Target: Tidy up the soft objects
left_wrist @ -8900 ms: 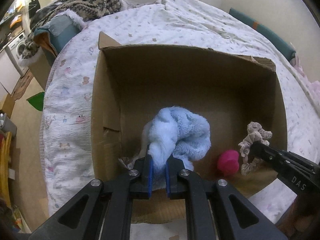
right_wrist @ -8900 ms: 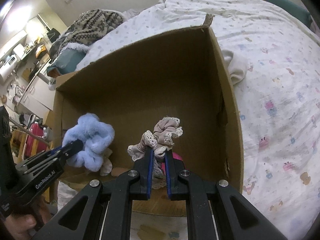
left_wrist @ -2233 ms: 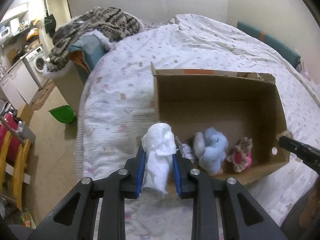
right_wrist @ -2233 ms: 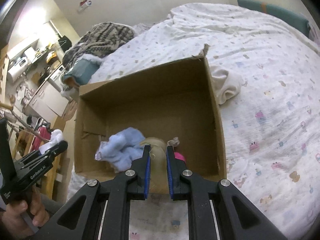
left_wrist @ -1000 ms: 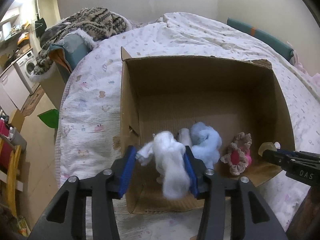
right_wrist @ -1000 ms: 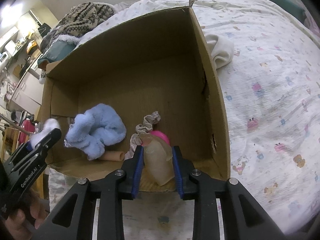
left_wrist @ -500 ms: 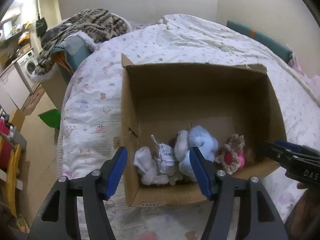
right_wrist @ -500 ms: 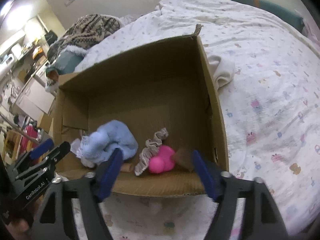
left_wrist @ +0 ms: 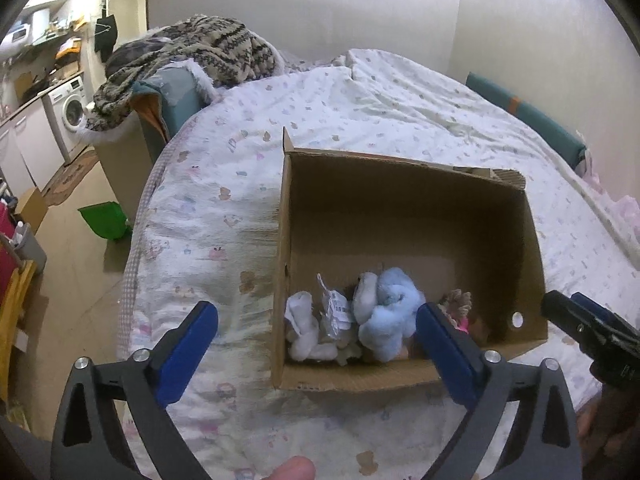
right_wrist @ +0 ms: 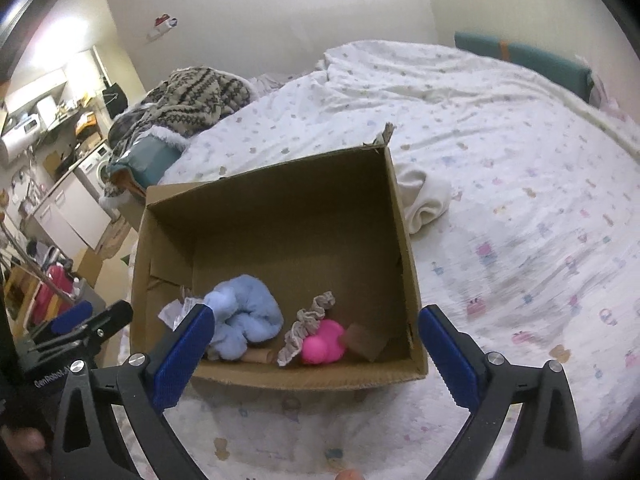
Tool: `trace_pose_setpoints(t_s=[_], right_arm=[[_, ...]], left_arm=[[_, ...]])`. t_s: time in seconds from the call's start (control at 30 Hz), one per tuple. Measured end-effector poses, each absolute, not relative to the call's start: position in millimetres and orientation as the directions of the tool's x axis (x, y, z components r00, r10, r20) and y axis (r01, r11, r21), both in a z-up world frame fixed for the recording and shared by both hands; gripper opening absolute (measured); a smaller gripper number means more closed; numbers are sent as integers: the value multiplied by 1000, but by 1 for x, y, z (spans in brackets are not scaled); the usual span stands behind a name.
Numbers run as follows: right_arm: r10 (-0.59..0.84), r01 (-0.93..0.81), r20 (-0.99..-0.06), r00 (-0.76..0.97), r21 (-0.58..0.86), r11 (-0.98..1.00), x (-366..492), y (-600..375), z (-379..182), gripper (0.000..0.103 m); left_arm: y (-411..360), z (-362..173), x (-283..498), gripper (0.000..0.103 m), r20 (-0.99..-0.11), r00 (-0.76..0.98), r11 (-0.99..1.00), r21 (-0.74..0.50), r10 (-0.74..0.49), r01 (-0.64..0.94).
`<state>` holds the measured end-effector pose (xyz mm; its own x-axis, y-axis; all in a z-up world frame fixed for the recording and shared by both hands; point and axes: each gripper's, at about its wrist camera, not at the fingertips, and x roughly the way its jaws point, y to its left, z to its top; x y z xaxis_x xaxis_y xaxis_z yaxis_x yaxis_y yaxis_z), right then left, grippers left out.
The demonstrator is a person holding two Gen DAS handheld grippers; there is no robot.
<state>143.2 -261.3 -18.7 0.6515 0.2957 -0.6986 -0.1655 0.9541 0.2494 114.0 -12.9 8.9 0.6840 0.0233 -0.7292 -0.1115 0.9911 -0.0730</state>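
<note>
An open cardboard box (left_wrist: pixel 400 160) (right_wrist: pixel 404 248) sits on the bed. Inside lie a white soft piece (left_wrist: pixel 306 328), a light blue fluffy item (left_wrist: pixel 388 308) (right_wrist: pixel 244 316), a beige scrunchie (right_wrist: pixel 308 324), a pink soft item (right_wrist: pixel 322 340) and a tan piece (right_wrist: pixel 364 340). My left gripper (left_wrist: pixel 316 310) hangs above the box's near left end, its jaws opening wide with nothing between the pads. My right gripper (right_wrist: pixel 316 312) hangs above the near right end, its jaws also opening and empty.
A white cloth (right_wrist: pixel 424 200) lies on the quilt against the box's right wall. A patterned knit blanket (left_wrist: pixel 192 48) is heaped at the bed's far left corner. The bed's left edge drops to a floor with a green item (left_wrist: pixel 104 220).
Both grippers opened wide and let go: the white piece now lies in the box's left end, the tan piece in its right. Both pulled up and back from the box.
</note>
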Motion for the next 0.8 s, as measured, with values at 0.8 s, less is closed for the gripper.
trace_pose_setpoints(t_s=[0.8], right_arm=[[273, -198, -675, 685, 188, 962, 86, -246, -7, 103]], left_arm=[[-6, 33, 39, 102, -712, 701, 996, -38, 33, -86]])
